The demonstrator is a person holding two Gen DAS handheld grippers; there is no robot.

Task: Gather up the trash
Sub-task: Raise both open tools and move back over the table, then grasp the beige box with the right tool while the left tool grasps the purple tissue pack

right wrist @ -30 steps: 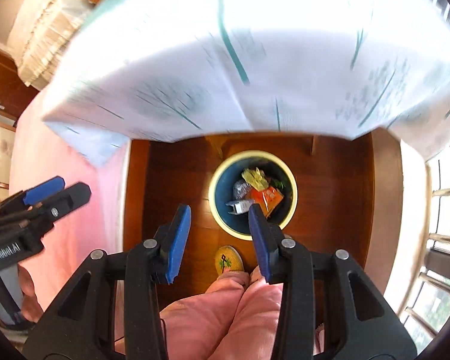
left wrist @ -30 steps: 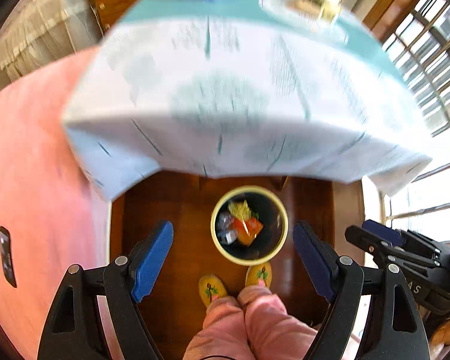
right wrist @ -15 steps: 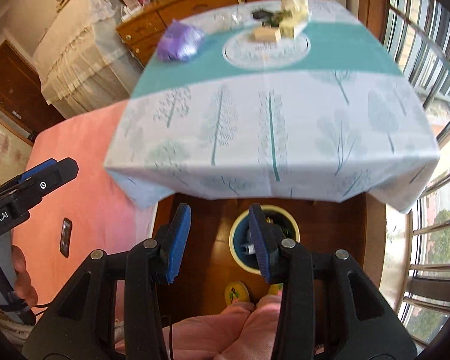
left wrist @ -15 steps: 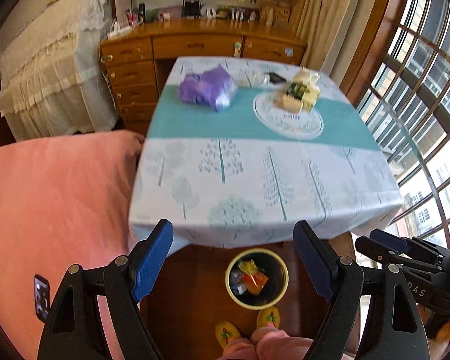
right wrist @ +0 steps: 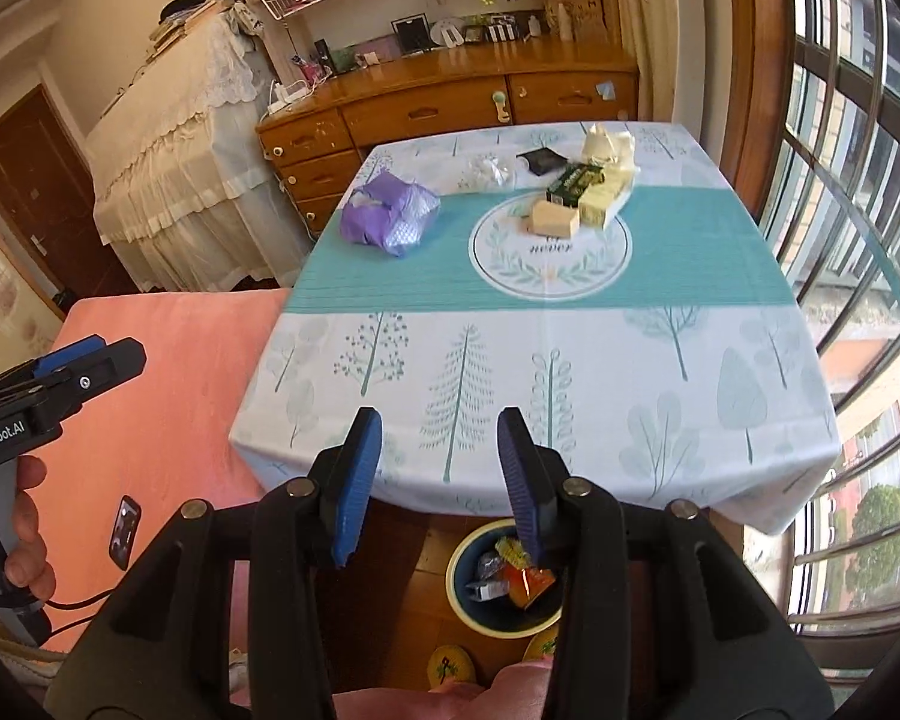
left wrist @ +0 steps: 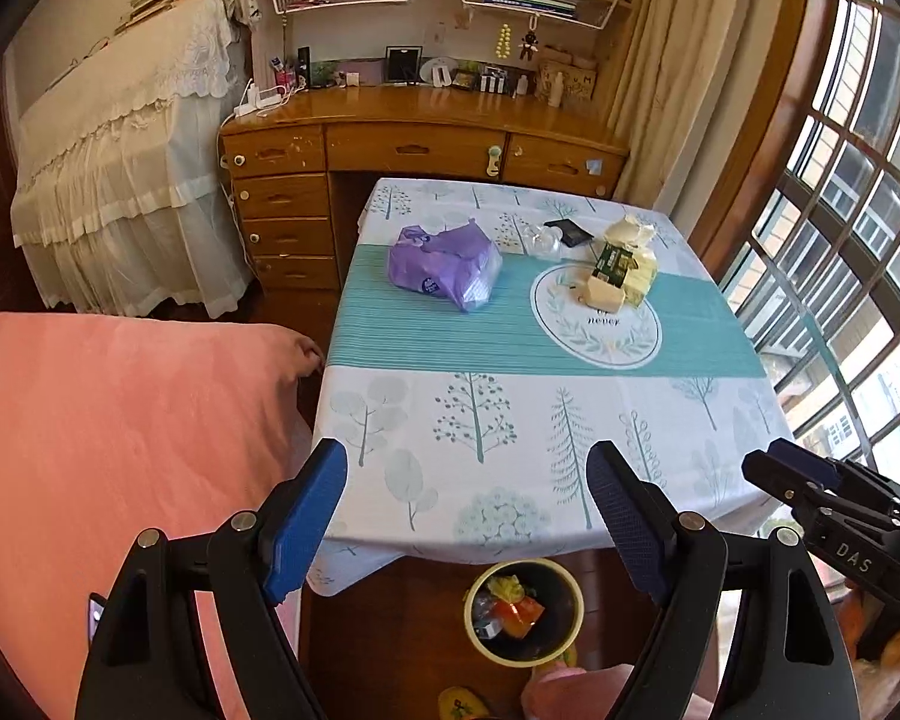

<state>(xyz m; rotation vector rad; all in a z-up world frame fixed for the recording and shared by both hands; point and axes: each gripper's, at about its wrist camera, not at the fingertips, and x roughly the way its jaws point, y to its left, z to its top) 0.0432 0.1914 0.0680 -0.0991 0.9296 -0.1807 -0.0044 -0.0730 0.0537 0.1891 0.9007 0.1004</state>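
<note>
A round bin point(left wrist: 525, 615) point(right wrist: 501, 585) with a pale yellow rim stands on the wood floor under the table's near edge, holding several wrappers. On the tablecloth lie a purple plastic pack point(left wrist: 444, 267) point(right wrist: 390, 213), cream and green packets point(left wrist: 621, 273) point(right wrist: 582, 195), a clear crumpled wrapper point(left wrist: 540, 240) point(right wrist: 486, 171) and a small black wrapper point(left wrist: 567, 231) point(right wrist: 540, 159). My left gripper point(left wrist: 468, 477) hangs open over the table's near edge, with nothing between its fingers. My right gripper point(right wrist: 441, 450) is open at a narrower gap, also empty, above the near edge.
The table point(left wrist: 510, 420) point(right wrist: 630, 360) carries a tree-print cloth with a teal band. A pink bed point(left wrist: 120, 450) point(right wrist: 168, 372) lies at the left, with a phone point(right wrist: 125, 531) on it. A wooden desk point(left wrist: 420, 144) stands behind the table, windows point(left wrist: 858, 210) at the right. Slippered feet point(right wrist: 450, 666) stand by the bin.
Both grippers have risen from under the table's edge and tilted up; the tabletop and room now fill the views and the bin has sunk low. Jaw gaps look unchanged.
</note>
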